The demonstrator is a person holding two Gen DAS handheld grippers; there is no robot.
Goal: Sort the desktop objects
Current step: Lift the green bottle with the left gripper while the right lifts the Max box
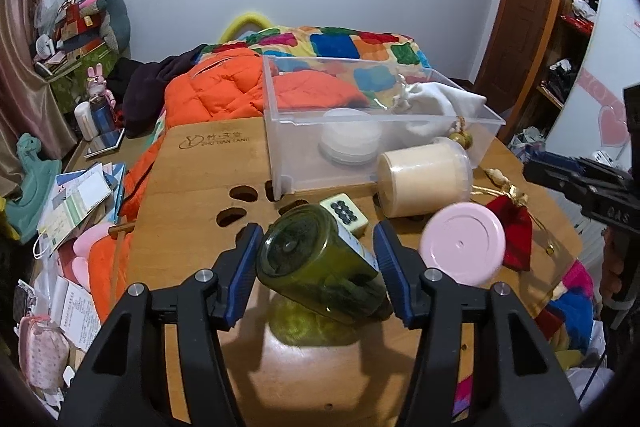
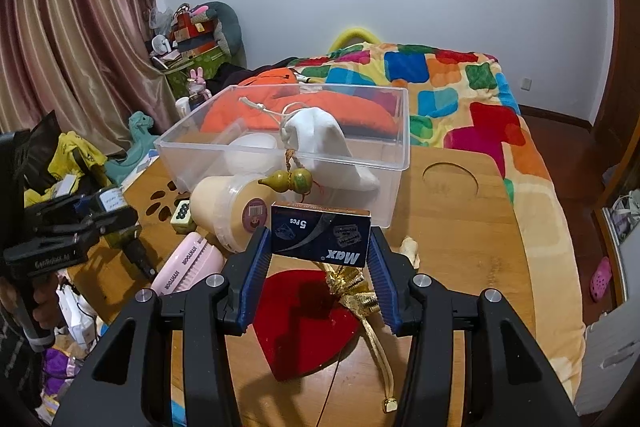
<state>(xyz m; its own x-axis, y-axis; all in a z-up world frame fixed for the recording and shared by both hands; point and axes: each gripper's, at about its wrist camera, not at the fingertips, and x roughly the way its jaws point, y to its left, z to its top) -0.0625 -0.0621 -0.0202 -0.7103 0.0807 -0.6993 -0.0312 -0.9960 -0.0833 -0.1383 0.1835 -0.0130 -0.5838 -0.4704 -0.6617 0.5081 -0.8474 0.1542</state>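
On your table (image 2: 460,227), the bin (image 2: 400,155) sits far, holding the pouch (image 2: 320,131); the tub (image 2: 224,211) lies near it, the tile (image 2: 183,215) to its left.

I see an olive-green glass bottle (image 1: 320,263), a pink round lid (image 1: 464,243), a cream jar (image 1: 424,175), a dark blue box (image 2: 320,233) lettered white, a deep red pouch (image 2: 308,323) tied gold, and a many-coloured patchwork quilt (image 2: 460,87)
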